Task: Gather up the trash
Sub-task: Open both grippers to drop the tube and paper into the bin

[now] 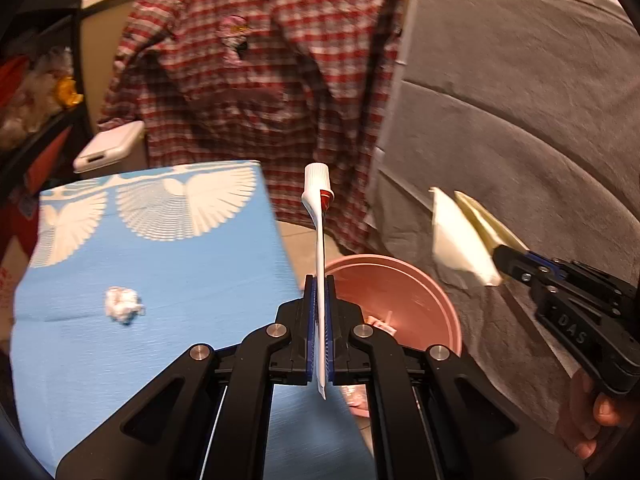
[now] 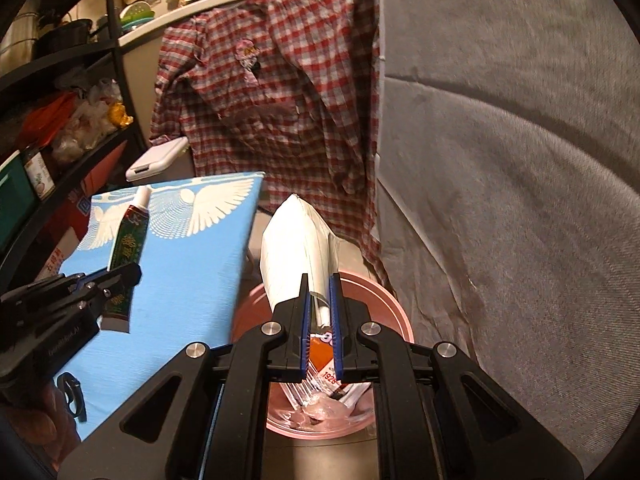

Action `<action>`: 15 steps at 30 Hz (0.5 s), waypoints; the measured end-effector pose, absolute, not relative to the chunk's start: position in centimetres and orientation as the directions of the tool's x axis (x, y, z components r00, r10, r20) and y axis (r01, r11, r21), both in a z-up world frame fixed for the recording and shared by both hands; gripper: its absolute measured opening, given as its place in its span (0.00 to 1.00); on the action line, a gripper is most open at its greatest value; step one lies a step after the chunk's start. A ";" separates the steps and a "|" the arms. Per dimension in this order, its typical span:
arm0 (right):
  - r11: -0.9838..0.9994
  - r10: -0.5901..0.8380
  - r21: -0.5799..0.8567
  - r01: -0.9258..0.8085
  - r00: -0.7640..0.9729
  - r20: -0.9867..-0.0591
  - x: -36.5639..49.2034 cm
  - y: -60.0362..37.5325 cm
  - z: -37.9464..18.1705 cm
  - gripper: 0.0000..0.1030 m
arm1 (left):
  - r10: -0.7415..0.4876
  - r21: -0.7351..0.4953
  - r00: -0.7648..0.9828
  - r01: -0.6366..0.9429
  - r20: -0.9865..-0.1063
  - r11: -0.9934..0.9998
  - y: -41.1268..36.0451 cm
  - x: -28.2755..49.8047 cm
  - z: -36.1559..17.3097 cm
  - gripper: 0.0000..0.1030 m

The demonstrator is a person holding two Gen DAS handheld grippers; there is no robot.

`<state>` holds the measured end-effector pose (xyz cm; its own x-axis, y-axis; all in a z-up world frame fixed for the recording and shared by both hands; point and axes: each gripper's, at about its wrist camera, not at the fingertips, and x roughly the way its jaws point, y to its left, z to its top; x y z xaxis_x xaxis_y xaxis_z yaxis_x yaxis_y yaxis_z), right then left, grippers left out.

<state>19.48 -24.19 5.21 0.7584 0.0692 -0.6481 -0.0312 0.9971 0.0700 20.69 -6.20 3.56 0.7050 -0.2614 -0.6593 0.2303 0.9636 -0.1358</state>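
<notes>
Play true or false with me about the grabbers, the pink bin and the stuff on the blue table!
1. The left gripper is clamped on a flattened tube with a white cap. True.
2. The right gripper is empty. False: it is shut on a squashed white carton.
3. A pink bin sits on the floor beside the blue table. True.
4. The pink bin has nothing in it. False: wrappers and clear plastic already lie at the bottom.
5. A crumpled white paper ball lies on the blue table. True.
6. A green striped shirt hangs behind the bin. False: the shirt is red and white checked.
</notes>
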 end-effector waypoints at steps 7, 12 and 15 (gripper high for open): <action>0.996 0.071 0.088 -0.017 0.743 -0.665 20.1 -24.8 4.6 0.13 | -0.302 -0.145 0.677 0.280 -0.671 0.949 -8.3 21.8 2.4 0.04; 0.996 0.060 0.088 -0.002 0.746 -0.663 20.2 -24.9 4.7 0.24 | -0.305 -0.132 0.689 0.293 -0.658 0.947 -8.9 21.6 2.5 0.32; 0.996 0.061 0.094 0.001 0.752 -0.657 20.2 -24.9 4.9 0.25 | -0.306 -0.128 0.695 0.297 -0.650 0.946 -8.7 21.3 2.9 0.32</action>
<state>20.22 -24.90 4.93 0.7517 0.0608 -0.6567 0.0013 0.9956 0.0936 21.28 -8.71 2.93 0.6952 -0.3061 -0.6504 0.2966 0.9463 -0.1283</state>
